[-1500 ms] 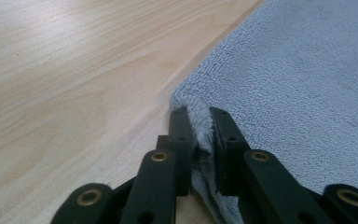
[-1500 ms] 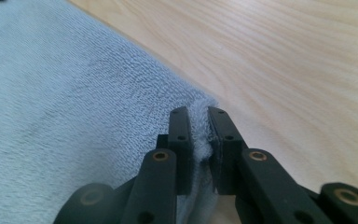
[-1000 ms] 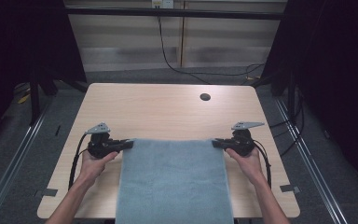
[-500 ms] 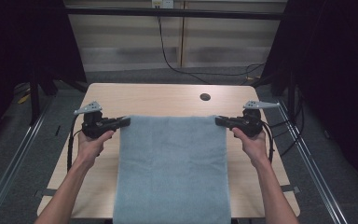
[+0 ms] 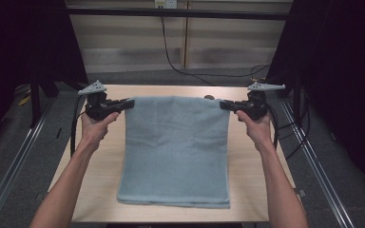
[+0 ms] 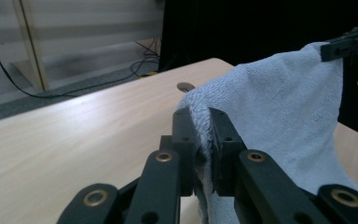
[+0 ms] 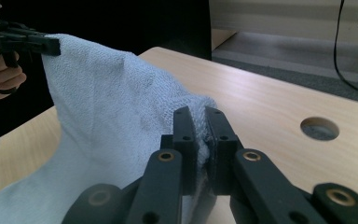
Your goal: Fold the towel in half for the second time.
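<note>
Wooden table (image 5: pixel 100 156) fills frame centre, dark room around. Blue-grey towel (image 5: pixel 176 147) mid-frame, top edge lifted, bottom edge on tabletop. Left gripper (image 5: pixel 129 102) and right gripper (image 5: pixel 224 104) each pinching an upper corner. Tip, imo: keep hands level, edge taut, lower slowly.

We see the towel (image 5: pixel 177 147) as pale blue terry cloth w/ a rough, looped nap, matt all over. The table (image 5: pixel 261 161) looks like light wood or wood-look laminate, smooth, w/ a soft sheen. Both the left gripper (image 6: pixel 200 135) and right gripper (image 7: pixel 199 135) have black jaws, prob. matt plastic, w/ brass-coloured metal rivets at the joints.
</note>
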Demonstrator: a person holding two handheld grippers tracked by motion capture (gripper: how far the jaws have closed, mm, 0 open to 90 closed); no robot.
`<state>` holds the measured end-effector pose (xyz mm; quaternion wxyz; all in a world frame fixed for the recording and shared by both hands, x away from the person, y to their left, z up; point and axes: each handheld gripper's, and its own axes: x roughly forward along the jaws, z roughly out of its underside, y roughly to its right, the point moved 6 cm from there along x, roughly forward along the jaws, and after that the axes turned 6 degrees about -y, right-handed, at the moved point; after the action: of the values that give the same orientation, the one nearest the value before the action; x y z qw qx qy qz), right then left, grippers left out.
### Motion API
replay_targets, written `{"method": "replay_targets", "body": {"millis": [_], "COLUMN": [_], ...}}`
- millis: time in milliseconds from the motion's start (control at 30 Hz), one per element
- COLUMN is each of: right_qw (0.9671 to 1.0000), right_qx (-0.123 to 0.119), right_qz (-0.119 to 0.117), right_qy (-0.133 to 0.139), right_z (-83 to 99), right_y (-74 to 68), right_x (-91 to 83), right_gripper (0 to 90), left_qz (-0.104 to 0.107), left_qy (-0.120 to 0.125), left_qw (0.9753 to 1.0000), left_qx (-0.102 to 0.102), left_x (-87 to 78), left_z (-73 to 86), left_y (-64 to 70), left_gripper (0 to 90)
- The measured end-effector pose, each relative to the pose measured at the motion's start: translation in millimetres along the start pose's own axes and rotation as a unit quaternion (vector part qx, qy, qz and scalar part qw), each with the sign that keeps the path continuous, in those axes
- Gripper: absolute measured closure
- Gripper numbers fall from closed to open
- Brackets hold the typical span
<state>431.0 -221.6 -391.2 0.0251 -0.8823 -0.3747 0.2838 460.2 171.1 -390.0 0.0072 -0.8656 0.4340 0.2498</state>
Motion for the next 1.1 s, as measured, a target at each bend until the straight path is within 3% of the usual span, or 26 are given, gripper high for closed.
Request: {"method": "replay_targets", "body": {"millis": [167, 200, 333, 567, 667, 733, 867, 1000, 1033, 1100], "right_qw": [0.9995, 0.999, 0.9985, 0.9978, 0.9969, 0.9969, 0.9966, 0.9968, 0.9968, 0.9968], "right_qx": [-0.009, -0.015, -0.031, -0.035, -0.038, -0.042, -0.047, -0.056, -0.056, -0.055], "right_qz": [-0.004, -0.012, -0.02, -0.036, -0.048, -0.048, -0.056, -0.054, -0.057, -0.057], "right_qy": [0.031, 0.039, 0.04, 0.043, 0.048, 0.046, 0.037, 0.017, 0.006, 0.004], "right_z": [-19.0, -18.9, -6.0, 21.8, 36.1, 40.8, 62.1, 77.2, 87.6, 90.8], "right_y": [-4.2, -8.1, -21.7, -36.8, -48.0, -51.3, -64.3, -73.4, -77.2, -78.0], "right_x": [-8.8, -11.0, -18.1, -37.4, -43.2, -44.8, -53.0, -53.0, -52.9, -52.9], "right_gripper": [85.0, 85.0, 84.9, 84.9, 84.9, 84.9, 84.9, 84.9, 84.9, 84.9], "left_qz": [-0.001, 0.001, 0.014, 0.026, 0.033, 0.03, 0.041, 0.047, 0.053, 0.059], "left_qy": [0.012, 0.007, 0.016, 0.024, 0.023, 0.018, 0.014, -0.006, -0.007, -0.004], "left_qw": [0.9999, 0.9993, 0.9987, 0.998, 0.9969, 0.9968, 0.9966, 0.9971, 0.9974, 0.9974], "left_qx": [0.013, 0.037, 0.047, 0.053, 0.068, 0.072, 0.071, 0.059, 0.048, 0.041], "left_x": [-6.2, -11.9, -22.5, -45.4, -57.0, -59.3, -69.3, -68.2, -67.8, -67.1], "left_z": [-9.5, -8.3, -2.2, 22.6, 39.3, 43.3, 61.0, 88.7, 98.2, 102.7], "left_y": [1.1, 10.4, 20.9, 31.1, 49.4, 53.1, 60.4, 66.9, 66.9, 67.1], "left_gripper": [82.8, 82.8, 82.8, 82.7, 82.9, 82.9, 82.8, 82.8, 82.8, 82.8]}}
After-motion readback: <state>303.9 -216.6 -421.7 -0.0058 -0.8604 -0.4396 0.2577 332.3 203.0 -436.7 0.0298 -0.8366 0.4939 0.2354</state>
